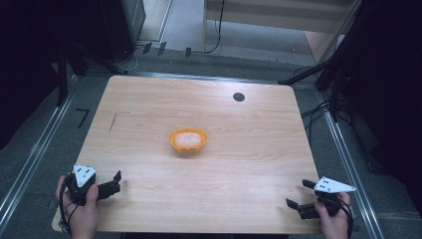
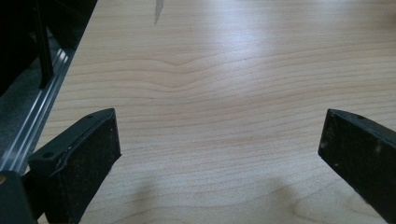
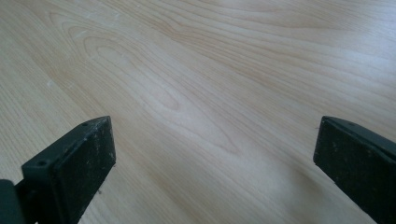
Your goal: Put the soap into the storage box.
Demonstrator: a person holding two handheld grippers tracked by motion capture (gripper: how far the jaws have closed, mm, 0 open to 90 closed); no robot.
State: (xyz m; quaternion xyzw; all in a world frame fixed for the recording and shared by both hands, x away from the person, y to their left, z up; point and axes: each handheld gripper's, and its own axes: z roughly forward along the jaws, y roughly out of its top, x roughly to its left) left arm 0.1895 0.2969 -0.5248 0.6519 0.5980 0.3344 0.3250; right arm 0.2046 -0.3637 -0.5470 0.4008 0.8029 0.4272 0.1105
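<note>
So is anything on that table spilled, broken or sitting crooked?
Nothing stands out. The orange bowl sits upright near the middle of the wooden table, with its pale contents inside and nothing spilled around it. The left gripper and right gripper rest open at the near corners, well apart from the bowl.

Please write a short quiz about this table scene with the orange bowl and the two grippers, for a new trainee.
1. True or false: the orange bowl stands near the middle of the table, apart from both grippers.
2. How do the jaws of the left gripper stand? A) spread wide with bare wood between them B) closed on the bowl C) closed on a spoon
3. Fill in: the right gripper is near the table's ______ edge, on the person's side.

Key:
1. True.
2. A; the left gripper view shows it.
3. Front. Its jaws are also spread, and the small dark round spot lies far off, toward the back edge.
</note>
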